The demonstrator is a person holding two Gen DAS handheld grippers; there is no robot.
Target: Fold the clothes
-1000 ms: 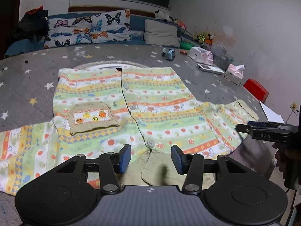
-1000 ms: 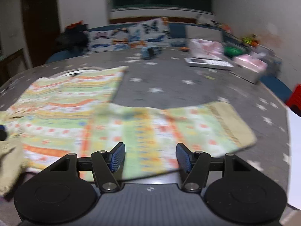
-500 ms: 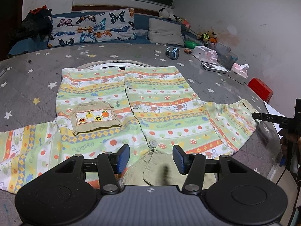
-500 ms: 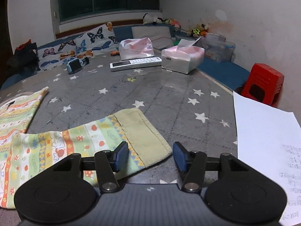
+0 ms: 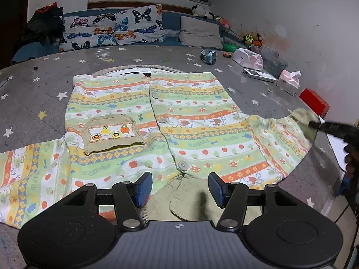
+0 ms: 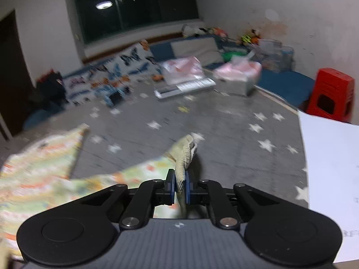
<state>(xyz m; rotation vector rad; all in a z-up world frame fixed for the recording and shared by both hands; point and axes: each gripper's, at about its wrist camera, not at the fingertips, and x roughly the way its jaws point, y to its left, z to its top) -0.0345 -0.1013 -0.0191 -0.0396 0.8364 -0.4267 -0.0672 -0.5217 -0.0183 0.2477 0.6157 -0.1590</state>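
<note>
A child's striped cardigan (image 5: 179, 121) with green, orange and yellow bands lies spread flat on the grey star-patterned mat, a beige pocket (image 5: 112, 134) on its left front. My left gripper (image 5: 179, 188) hangs open just above the beige ribbed hem (image 5: 193, 199), holding nothing. In the right wrist view my right gripper (image 6: 180, 187) is shut on the beige ribbed sleeve cuff (image 6: 185, 157) and lifts it off the mat. From the left wrist view the same gripper (image 5: 314, 124) pinches the cuff (image 5: 303, 117) at the far right.
Butterfly pillows (image 5: 112, 29) and a grey cushion (image 5: 199, 31) line the far side of the mat. Tissue boxes (image 5: 289, 80), a remote (image 5: 258, 75) and a blue toy (image 5: 208, 56) sit at the back right. A red stool (image 6: 332, 94) and a white paper sheet (image 6: 332, 157) lie to the right.
My right gripper went from open over the sleeve cuff to shut on it and raised it. The left gripper stayed open over the hem.
</note>
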